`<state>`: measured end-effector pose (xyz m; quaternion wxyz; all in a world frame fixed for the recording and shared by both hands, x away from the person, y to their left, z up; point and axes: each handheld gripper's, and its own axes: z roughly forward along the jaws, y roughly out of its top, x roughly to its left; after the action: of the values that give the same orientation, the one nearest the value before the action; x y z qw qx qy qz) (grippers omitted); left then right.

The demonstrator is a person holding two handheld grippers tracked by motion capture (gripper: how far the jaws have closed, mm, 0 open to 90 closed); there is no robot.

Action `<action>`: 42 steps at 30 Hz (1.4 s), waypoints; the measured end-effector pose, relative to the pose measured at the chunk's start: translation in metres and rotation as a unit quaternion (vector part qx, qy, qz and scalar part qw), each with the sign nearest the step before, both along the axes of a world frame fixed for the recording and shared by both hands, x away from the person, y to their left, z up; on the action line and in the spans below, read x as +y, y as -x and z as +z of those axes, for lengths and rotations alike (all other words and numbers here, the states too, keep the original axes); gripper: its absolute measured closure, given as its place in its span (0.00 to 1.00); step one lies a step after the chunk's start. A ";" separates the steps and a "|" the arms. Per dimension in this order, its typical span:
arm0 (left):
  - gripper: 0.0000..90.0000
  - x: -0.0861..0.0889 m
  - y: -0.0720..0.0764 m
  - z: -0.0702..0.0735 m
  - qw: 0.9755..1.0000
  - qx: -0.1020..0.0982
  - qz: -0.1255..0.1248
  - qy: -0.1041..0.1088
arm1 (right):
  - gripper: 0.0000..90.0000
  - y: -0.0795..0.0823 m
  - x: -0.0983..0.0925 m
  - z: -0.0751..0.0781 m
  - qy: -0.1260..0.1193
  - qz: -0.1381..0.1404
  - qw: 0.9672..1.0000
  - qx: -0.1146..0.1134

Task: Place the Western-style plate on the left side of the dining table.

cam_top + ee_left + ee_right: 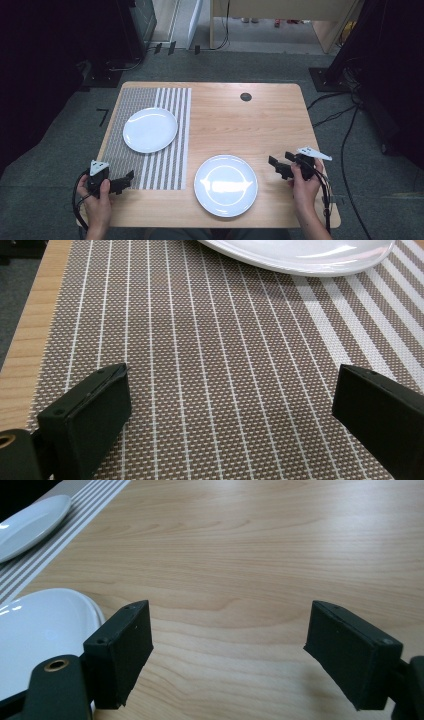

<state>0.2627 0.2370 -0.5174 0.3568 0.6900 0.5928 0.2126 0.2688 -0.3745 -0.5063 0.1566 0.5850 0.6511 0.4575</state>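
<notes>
Two white plates on a wooden table, both grippers spread and empty.

Lower left of the high view: left gripper (125, 180), jaws wide apart over the near edge of the striped placemat (127, 150). Upper left: far plate (150, 129) resting on that placemat. Lower centre: near plate (225, 185) on the bare table (260, 120). Right: right gripper (278, 167), jaws wide apart, just beside the near plate. Plates judged rigid, glazed, slippery, breakable; best pinched at the raised rim.

Left gripper (126, 178) fingers spread; right gripper (279, 167) likewise, both empty.
</notes>
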 end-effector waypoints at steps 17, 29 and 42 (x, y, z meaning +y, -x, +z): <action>0.03 -0.001 0.000 0.000 1.000 0.001 0.000 -0.005 | 0.21 0.024 -0.057 -0.013 0.016 -0.050 0.998 0.020; 0.03 -0.002 0.000 0.000 1.000 0.002 0.000 -0.013 | 0.21 0.041 -0.078 -0.017 0.046 -0.070 0.996 0.031; 0.03 -0.005 -0.001 0.000 1.000 0.003 0.002 -0.022 | 0.17 0.051 -0.074 -0.018 0.130 -0.068 0.988 0.036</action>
<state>0.2633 0.2324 -0.5177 0.3389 0.6972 0.5906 0.2241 0.2178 -0.4489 -0.5243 0.2388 0.6190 0.6689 0.3353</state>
